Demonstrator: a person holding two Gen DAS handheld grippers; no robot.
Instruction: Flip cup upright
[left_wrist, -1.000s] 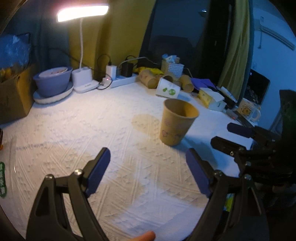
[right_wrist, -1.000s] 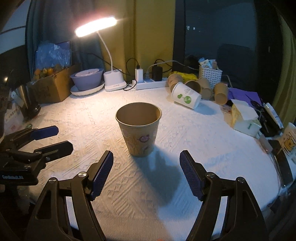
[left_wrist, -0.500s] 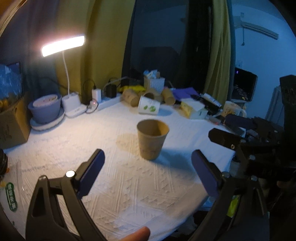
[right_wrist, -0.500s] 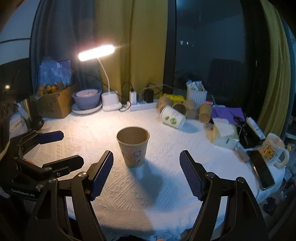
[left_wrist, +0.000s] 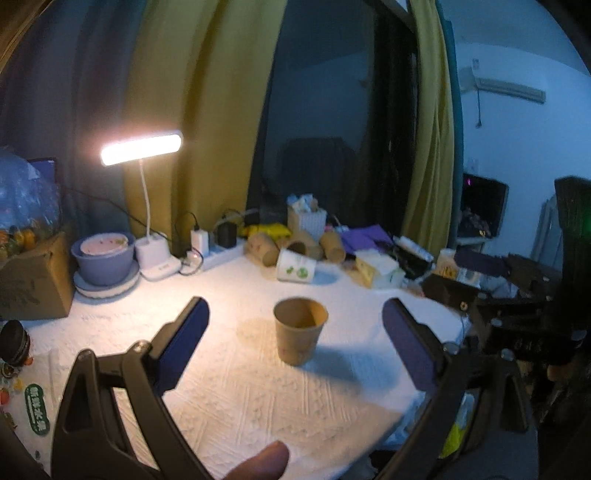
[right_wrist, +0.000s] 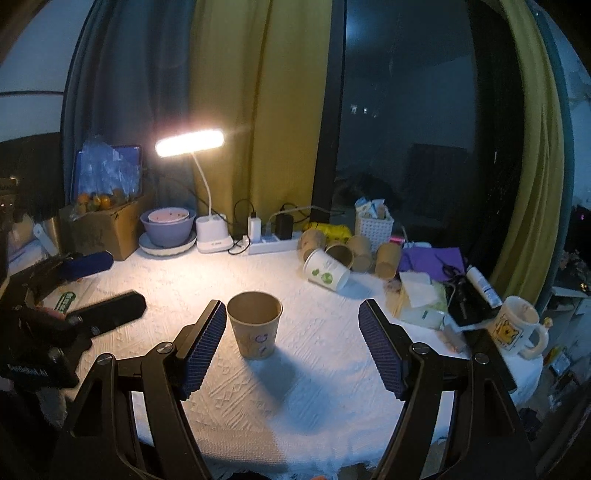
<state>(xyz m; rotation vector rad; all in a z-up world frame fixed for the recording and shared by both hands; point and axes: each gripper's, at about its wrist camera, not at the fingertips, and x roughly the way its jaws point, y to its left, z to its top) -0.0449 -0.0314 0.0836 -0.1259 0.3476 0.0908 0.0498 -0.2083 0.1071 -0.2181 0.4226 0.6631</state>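
Observation:
A brown paper cup (left_wrist: 298, 334) stands upright, mouth up, on the white tablecloth (left_wrist: 240, 391); it also shows in the right wrist view (right_wrist: 255, 325). My left gripper (left_wrist: 295, 350) is open and empty, held back from the cup near the table's front edge. My right gripper (right_wrist: 291, 347) is open and empty, also back from the cup, which sits just right of its left finger. Each gripper shows in the other's view: the right one (left_wrist: 476, 277) and the left one (right_wrist: 99, 288).
A lit desk lamp (right_wrist: 212, 236), a bowl on a plate (right_wrist: 168, 232), a cardboard box (right_wrist: 99, 225) and a power strip (right_wrist: 271, 243) line the back. Several paper cups lie on their sides (right_wrist: 332, 264). A tissue pack (right_wrist: 421, 299) and a mug (right_wrist: 517, 326) are at the right.
Both grippers have drawn back and up from the cup, which now looks smaller and farther. The cup has not moved and stays upright. Both grippers stay open.

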